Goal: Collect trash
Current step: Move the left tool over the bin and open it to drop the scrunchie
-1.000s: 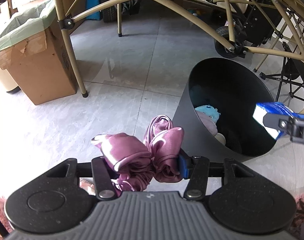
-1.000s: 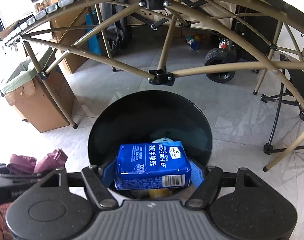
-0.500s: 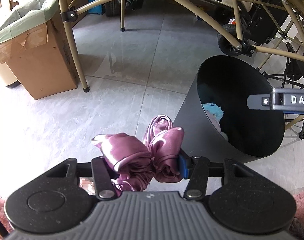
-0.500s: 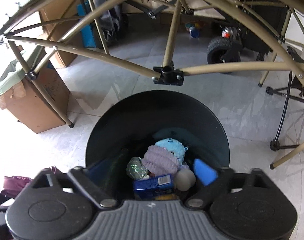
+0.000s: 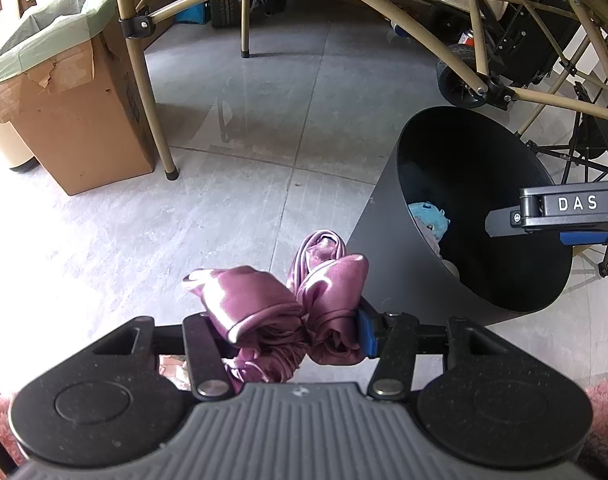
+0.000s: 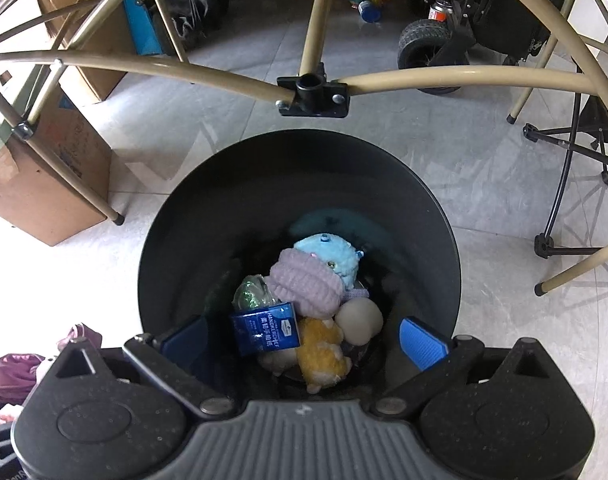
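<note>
Now the left claw (image 5: pixel 292 332) pinches a crumpled purple satin cloth (image 5: pixel 284 304) while the right claw (image 6: pixel 304 340) hangs spread and empty above the black bin (image 6: pixel 184 240).

One cloth bunches between the left fingers in two lobes side by side, its long axis across the claw from finger to finger, with a fold poking forward toward the bin (image 5: pixel 380 248), which stands on the floor just right of it. One blue handkerchief pack (image 6: pixel 266 328) lies in the bin, tilted on edge with its long axis roughly upright, directly below the gap between the right claw's fingers. Around it rest one blue plush (image 6: pixel 330 254), one lilac knitted piece (image 6: pixel 306 282), one yellow plush (image 6: pixel 322 348), one cream ball (image 6: pixel 358 318) and one green crinkled wrapper (image 6: pixel 250 290). One cardboard box (image 5: pixel 76 116) stands well left.
</note>
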The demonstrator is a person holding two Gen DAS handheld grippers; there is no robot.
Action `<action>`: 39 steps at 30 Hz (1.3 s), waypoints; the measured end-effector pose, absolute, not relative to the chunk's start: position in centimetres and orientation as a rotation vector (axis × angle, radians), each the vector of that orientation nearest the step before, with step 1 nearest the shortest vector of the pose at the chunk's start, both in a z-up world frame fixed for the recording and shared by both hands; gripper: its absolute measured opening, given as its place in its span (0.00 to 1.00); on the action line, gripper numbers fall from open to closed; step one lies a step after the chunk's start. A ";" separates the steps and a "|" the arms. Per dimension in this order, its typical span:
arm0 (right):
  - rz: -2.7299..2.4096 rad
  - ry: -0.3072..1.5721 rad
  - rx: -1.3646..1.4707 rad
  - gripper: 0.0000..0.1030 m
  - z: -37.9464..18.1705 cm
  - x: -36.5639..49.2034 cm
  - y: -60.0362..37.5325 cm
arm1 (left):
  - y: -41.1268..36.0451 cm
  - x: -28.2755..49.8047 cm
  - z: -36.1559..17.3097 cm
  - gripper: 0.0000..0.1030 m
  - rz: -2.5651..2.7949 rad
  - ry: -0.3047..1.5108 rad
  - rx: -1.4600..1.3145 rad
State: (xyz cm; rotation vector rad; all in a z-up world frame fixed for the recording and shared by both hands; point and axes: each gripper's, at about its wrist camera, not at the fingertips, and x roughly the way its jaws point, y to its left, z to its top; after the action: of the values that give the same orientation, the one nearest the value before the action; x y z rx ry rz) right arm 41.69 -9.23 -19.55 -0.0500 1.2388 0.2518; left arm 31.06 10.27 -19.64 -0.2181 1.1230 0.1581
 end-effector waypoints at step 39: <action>0.128 1.051 0.122 1.00 -15.0 40.1 -20.2 | 0.4 34.9 -13.4 0.51 -0.050 0.957 -0.093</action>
State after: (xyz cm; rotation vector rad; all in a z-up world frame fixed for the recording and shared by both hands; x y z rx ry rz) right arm 40.09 -20.24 -15.01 0.1220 1.0506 0.1275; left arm 34.90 0.38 -13.41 -0.0927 0.9571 -0.0502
